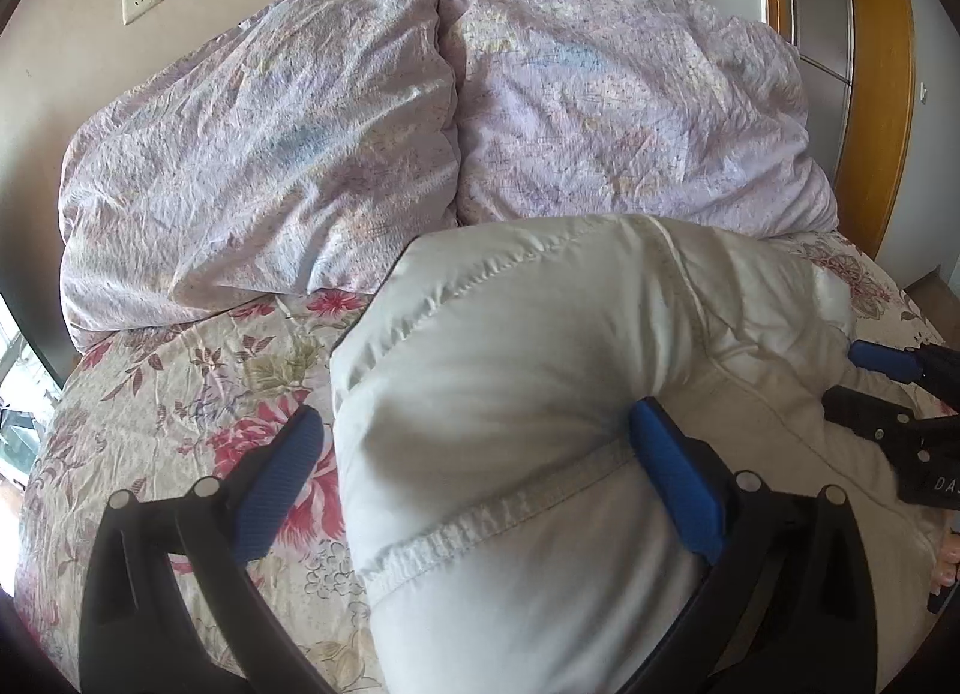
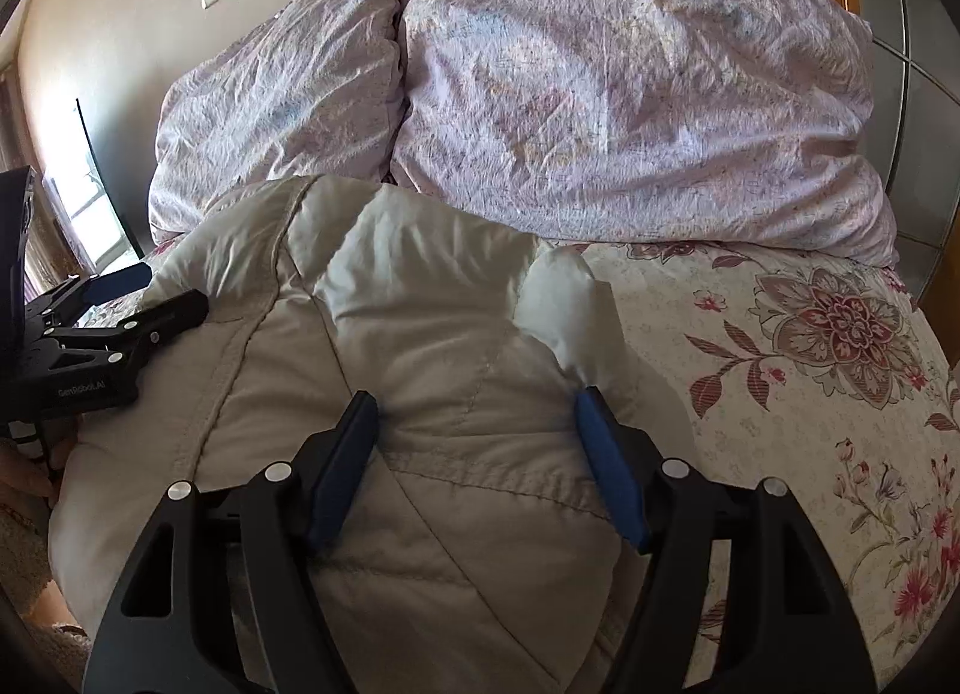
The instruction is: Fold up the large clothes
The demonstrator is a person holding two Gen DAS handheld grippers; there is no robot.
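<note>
Left wrist view: both grippers are working on a white puffy jacket [image 1: 540, 394] that is lying bunched on the bed [image 1: 198, 394].

Left gripper [image 1: 474, 460] is pointing forward and down with its jaws spread wide, the blue pad on one side pressing into the jacket by a stitched seam while the other is hanging over the floral bedspread just beside the garment's edge. Right gripper [image 2: 480, 430] is reaching in alongside it, jaws also wide, both pads sinking into the padded fabric and straddling a quilted bulge without pinching it shut. Each tool is showing at the edge of the other's view, near but apart. Two crumpled lilac pillows [image 1: 270, 142] are leaning against the wall behind the jacket.
</note>
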